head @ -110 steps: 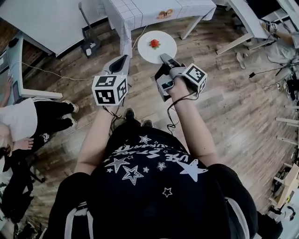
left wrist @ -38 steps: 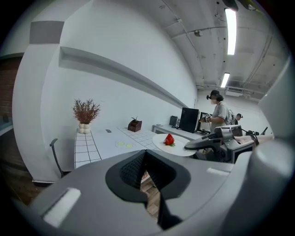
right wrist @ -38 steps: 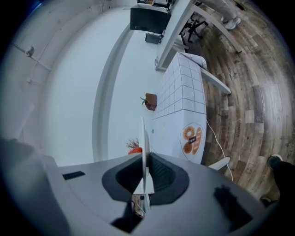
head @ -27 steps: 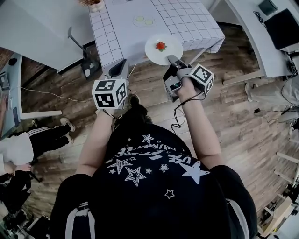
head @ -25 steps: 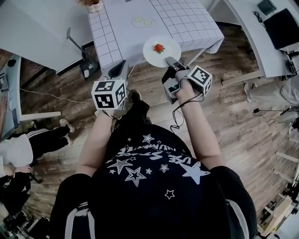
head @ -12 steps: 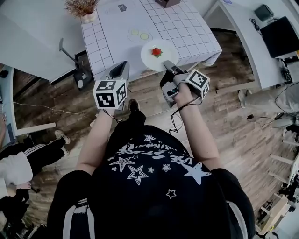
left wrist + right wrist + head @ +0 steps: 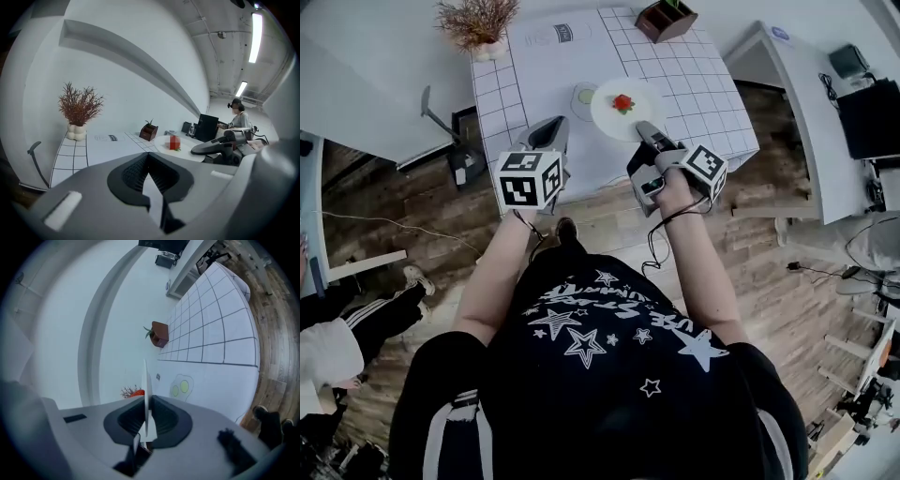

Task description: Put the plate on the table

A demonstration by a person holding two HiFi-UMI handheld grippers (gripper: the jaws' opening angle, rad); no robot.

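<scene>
Plate (image 7: 146,380) edge-on in right gripper (image 7: 146,416); head view shows red fruit (image 7: 622,101).

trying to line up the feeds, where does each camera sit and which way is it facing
Head view: on the person's head, looking steeply down at the gridded table; shows torso, forearms, left claw, and right claw holding the plate.
Left gripper view: on the left claw, facing across the table towards the dried plant; own jaws in foreground.
Right gripper view: on the right claw, rolled sideways, facing along the table; jaws clamp the plate edge-on.
Shared: head and left gripper views both show plate and right claw.
</scene>
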